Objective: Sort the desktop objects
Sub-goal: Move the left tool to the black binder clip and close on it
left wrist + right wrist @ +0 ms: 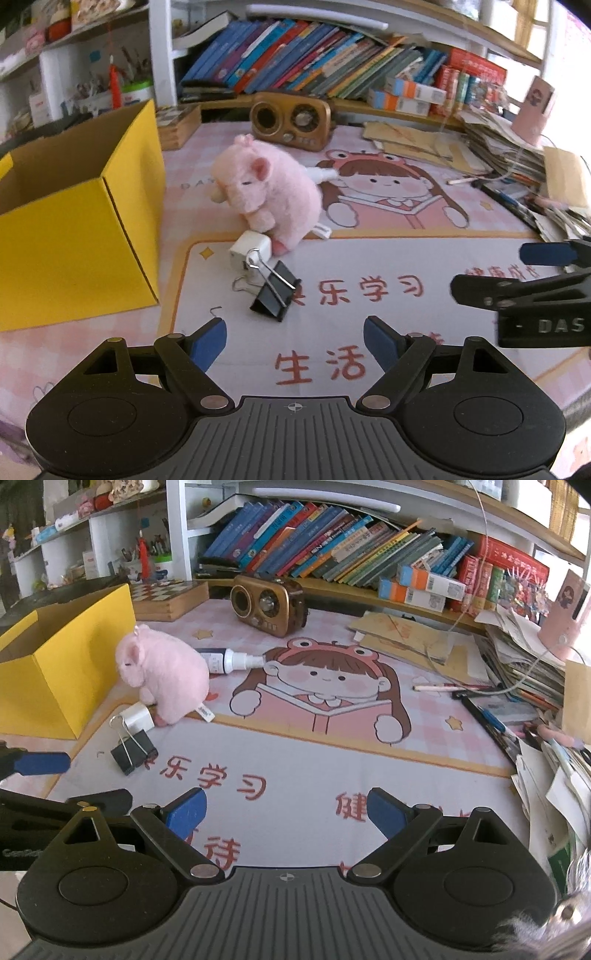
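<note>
Left wrist view: both my grippers, left (295, 339) and right (286, 812), are wide and empty. Binder clip (272, 291) leans on the white charger (249, 251) by the plush pig (266, 188), near the yellow box (74, 221). A sloppy grab could snag both together.

Left gripper (295, 341): matte black plastic body, ribbed centre panel marked with a small crosshair, two round housings either side, triangular cut-outs, silver pivot pins plus one brass pin, blue pads on the fingers (208, 343). Right gripper (286, 812): same black build, ribbed panel, crosshair, silver and brass pins, blue-padded fingers (186, 812); white "DAS" lettering on its side.
</note>
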A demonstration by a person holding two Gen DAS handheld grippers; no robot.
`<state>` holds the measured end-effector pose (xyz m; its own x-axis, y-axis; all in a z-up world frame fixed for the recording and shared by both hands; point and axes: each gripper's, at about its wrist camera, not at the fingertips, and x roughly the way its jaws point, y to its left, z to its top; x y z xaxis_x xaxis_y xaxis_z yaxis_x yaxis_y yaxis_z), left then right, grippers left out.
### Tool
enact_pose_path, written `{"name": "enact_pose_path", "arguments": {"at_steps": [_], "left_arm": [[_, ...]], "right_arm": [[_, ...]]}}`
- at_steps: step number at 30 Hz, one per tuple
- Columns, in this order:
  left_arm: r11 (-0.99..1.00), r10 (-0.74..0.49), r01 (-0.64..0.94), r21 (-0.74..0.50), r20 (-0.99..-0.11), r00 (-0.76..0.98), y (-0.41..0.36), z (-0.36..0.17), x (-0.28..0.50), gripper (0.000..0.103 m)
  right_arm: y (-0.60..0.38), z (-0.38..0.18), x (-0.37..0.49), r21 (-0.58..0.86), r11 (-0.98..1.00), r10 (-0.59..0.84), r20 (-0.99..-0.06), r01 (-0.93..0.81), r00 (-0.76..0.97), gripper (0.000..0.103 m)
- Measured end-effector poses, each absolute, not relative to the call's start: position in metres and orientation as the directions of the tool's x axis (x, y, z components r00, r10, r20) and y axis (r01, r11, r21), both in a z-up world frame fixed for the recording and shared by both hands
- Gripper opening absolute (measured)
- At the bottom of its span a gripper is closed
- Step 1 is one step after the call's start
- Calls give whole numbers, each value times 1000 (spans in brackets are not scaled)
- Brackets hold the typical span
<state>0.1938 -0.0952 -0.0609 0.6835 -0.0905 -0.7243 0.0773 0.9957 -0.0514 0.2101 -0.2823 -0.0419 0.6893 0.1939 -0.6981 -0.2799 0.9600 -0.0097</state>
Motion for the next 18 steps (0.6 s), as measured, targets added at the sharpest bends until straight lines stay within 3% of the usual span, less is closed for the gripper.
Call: {"name": "enact_pose_path", "arguments": {"at_steps": [2, 15, 18], "left_arm": [[996, -84, 59, -60, -724, 685, -92, -64, 200, 82], [995, -72, -4, -101, -736, 673, -81, -80, 235, 46], [996, -59, -12, -91, -736, 675, -81, -82, 238, 42]], "right_arm": [[-282, -41, 214, -7, 957, 203, -695, -289, 690, 94], [-277, -37, 232, -17, 936, 248, -676, -351, 694, 94], [-277, -37, 234, -19, 935, 249, -677, -355, 692, 94]]}}
